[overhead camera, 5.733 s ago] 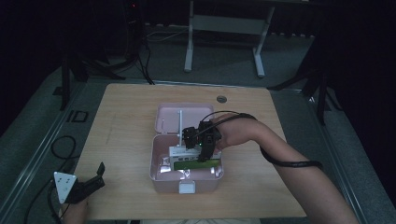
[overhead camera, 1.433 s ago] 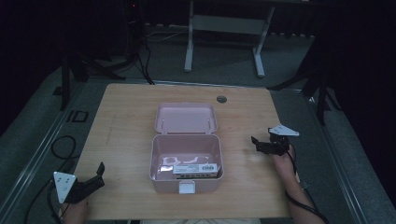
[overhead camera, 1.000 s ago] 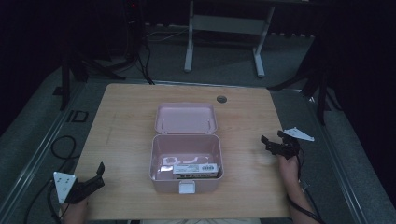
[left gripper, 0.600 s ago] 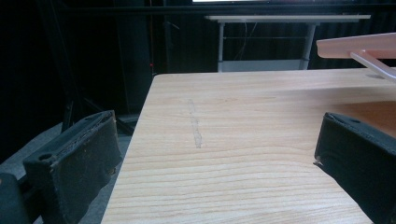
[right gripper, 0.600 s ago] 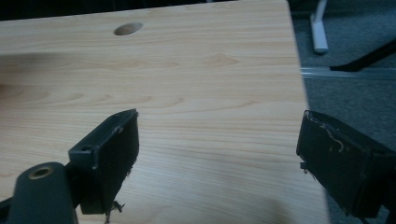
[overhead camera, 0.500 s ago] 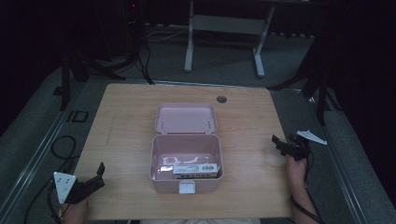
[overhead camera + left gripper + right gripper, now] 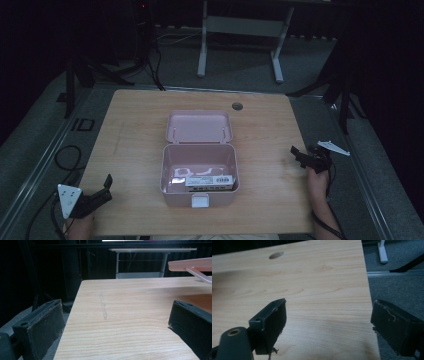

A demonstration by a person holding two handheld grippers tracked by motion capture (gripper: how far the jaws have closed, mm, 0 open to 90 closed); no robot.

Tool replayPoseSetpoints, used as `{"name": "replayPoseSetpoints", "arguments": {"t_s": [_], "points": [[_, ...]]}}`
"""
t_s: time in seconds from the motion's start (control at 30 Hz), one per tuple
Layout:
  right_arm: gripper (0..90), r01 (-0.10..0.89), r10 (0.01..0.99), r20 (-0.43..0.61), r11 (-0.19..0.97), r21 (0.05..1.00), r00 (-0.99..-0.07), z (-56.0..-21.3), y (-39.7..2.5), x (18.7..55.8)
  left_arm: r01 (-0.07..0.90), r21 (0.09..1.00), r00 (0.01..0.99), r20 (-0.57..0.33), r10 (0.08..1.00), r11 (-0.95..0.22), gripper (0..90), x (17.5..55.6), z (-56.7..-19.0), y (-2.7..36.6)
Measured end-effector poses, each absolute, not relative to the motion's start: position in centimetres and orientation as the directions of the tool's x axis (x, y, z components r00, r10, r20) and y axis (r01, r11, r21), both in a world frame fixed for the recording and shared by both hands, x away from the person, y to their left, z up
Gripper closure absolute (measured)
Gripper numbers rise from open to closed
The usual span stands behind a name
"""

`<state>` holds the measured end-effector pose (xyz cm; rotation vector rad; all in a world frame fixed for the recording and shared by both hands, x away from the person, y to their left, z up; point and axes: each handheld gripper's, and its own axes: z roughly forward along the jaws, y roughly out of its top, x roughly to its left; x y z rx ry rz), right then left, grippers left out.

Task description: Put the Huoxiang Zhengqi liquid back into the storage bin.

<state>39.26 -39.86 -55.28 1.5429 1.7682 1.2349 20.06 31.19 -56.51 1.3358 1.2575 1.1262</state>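
A pink box sits in the middle of the wooden table, its lid folded back flat behind it. Inside lie a white pack with dark print and some white pieces. My left gripper rests open at the table's near left corner, jaws apart with nothing between them; its own view looks across the table with the pink lid edge at upper right. My right gripper hovers open over the table's right edge, empty.
A round cable hole lies in the table behind the box, also seen as the hole in the right gripper view. A white desk frame stands beyond the table. Cables trail on the grey floor at left.
My right gripper has left the box, where it was several seconds ago, and drawn back right and nearer me to the table's right edge. The left gripper has stayed put.
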Motion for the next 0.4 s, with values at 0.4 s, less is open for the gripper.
{"name": "replayPoseSetpoints", "arguments": {"t_s": [0.4], "points": [[13.0, 0.52, 0.952, 0.133, 0.03, 0.854, -0.274, -55.28, -39.03, 39.42, 0.126, 0.992, 0.048, 0.013, 0.999, -0.019, 0.2, 20.08, -56.51, 31.22]]}}
